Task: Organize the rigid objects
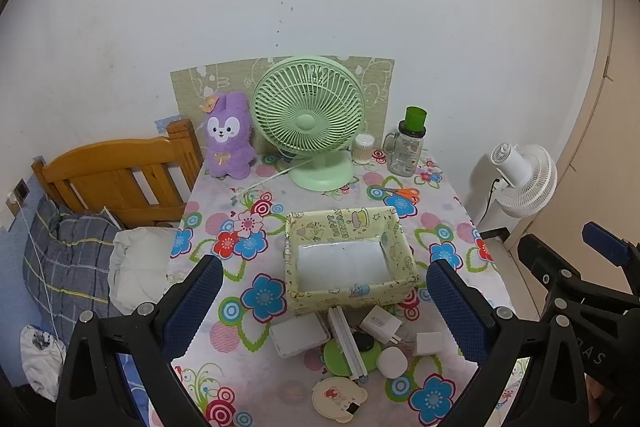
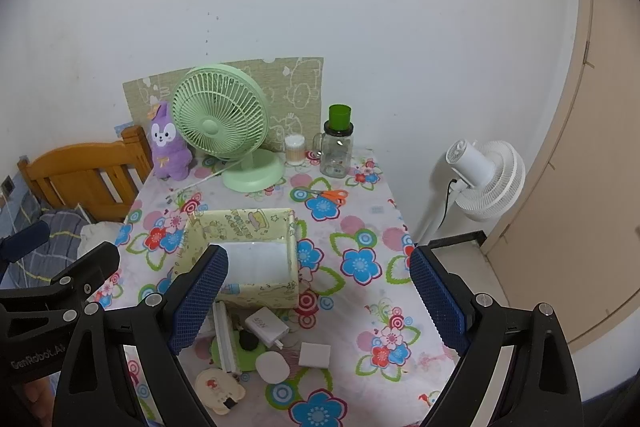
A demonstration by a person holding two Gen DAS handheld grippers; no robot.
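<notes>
A pale yellow cartoon-print box (image 1: 344, 223) (image 2: 244, 223) stands empty mid-table. In front of it lies a cluster of small items: a white 45W charger (image 1: 380, 325) (image 2: 266, 329), a white cube (image 1: 429, 343) (image 2: 316, 355), a white round disc (image 1: 392, 363) (image 2: 272, 367), a white bar (image 1: 347, 341) (image 2: 225, 339) across a green round case (image 1: 338, 361) (image 2: 250, 359), a flat white square (image 1: 298, 337), and a bear-shaped card (image 1: 338, 397) (image 2: 218, 389). My left gripper (image 1: 324, 307) hovers open above the cluster. My right gripper (image 2: 318, 301) is open too, slightly further right, holding nothing.
At the table's back stand a green desk fan (image 1: 310, 123), a purple plush rabbit (image 1: 228, 139), a cotton-swab tub (image 1: 363, 149) and a glass jar with a green lid (image 1: 406, 147). Orange scissors (image 1: 402, 193) lie behind the box. A wooden bed headboard (image 1: 116, 171) is left, a white floor fan (image 2: 484, 179) right.
</notes>
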